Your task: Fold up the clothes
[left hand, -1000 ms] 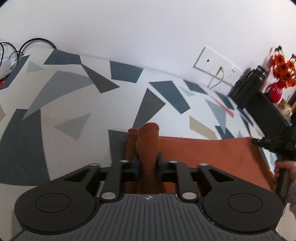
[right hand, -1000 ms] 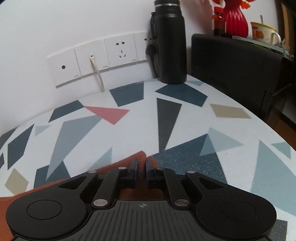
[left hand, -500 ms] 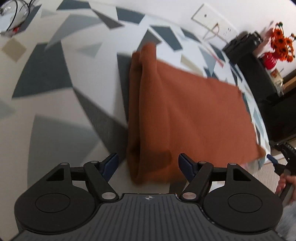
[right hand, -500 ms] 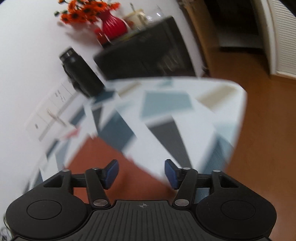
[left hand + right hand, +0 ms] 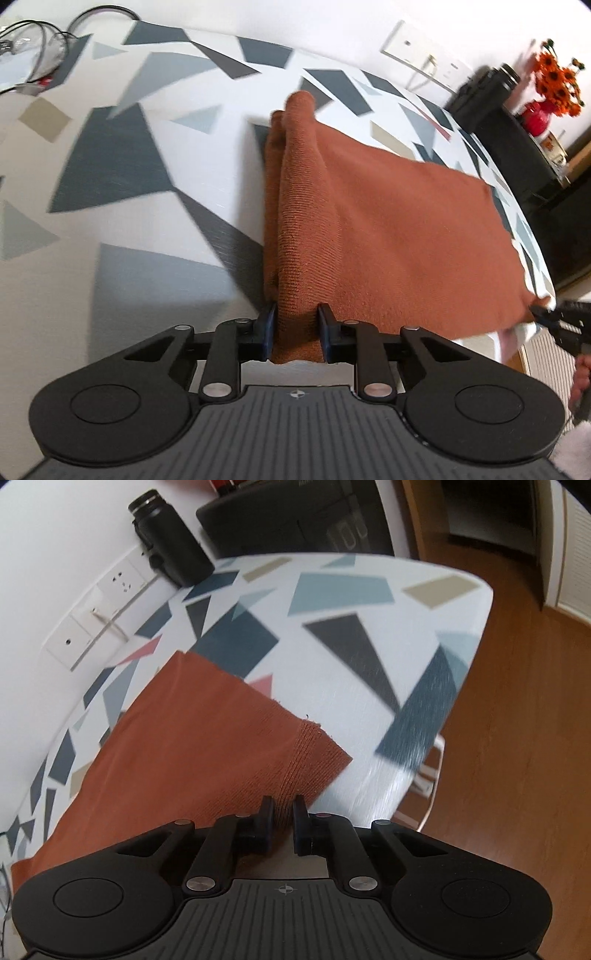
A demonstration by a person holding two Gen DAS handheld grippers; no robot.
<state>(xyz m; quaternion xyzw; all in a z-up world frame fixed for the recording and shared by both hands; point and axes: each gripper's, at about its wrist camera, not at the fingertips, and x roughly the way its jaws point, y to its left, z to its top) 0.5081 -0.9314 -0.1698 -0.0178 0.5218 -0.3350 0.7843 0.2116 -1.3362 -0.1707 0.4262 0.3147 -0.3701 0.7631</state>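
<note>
Tabletop (image 5: 122, 280) lies bare toward nine o'clock; my left gripper (image 5: 294, 330) is closing on the rust cloth's (image 5: 388, 236) near fold, my right gripper (image 5: 283, 821) pinches its corner beside the table edge.

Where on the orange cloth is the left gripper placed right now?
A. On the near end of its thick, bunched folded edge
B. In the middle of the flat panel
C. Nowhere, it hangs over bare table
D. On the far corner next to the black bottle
A: in the left wrist view the left gripper has the near end of the orange cloth's bunched fold between its closing jaws.
</note>
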